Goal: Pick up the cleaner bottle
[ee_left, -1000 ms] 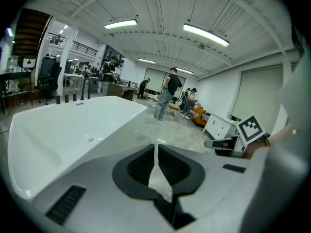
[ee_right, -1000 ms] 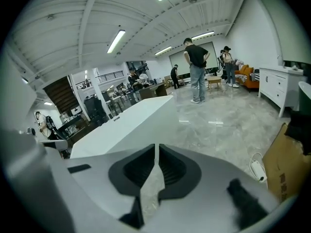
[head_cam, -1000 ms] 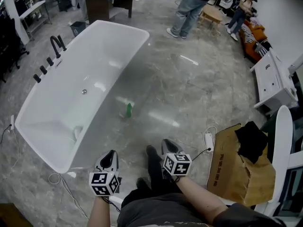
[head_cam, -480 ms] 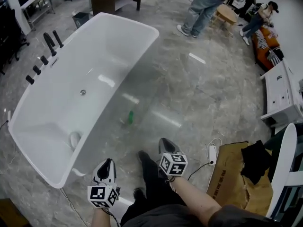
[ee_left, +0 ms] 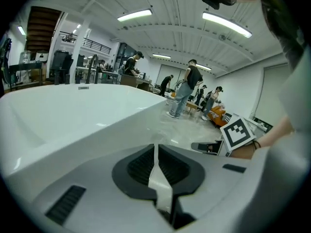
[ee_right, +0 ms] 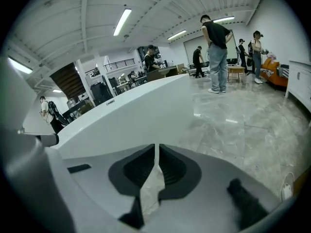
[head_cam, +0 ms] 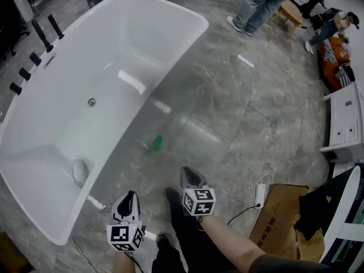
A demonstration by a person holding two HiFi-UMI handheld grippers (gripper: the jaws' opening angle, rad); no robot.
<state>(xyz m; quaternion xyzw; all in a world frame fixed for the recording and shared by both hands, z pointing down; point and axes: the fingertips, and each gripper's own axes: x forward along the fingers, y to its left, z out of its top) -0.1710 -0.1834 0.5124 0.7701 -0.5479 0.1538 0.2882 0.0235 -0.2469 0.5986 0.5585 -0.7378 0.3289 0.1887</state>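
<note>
The cleaner bottle [head_cam: 157,143] is small and green and stands on the grey marble floor, just right of the white bathtub [head_cam: 187,44]. Neither gripper view shows it. In the head view my left gripper [head_cam: 129,197] is at the bottom, below and left of the bottle and well short of it. My right gripper [head_cam: 189,173] is below and right of the bottle, a little nearer to it. In the left gripper view the left gripper [ee_left: 155,147] has its jaws together with nothing between them. The right gripper [ee_right: 156,147] looks the same in its own view.
Black taps [head_cam: 40,33] line the tub's far left rim and a round pale object [head_cam: 79,171] lies inside. A white power strip [head_cam: 261,195] and a cardboard box [head_cam: 278,223] lie on the floor to the right. A person [head_cam: 267,1] stands beyond, near a white cabinet [head_cam: 346,118].
The head view has closed in on the tub and the bottle. Both grippers came forward and down with it and stayed shut. The bottle has not moved on the floor.
</note>
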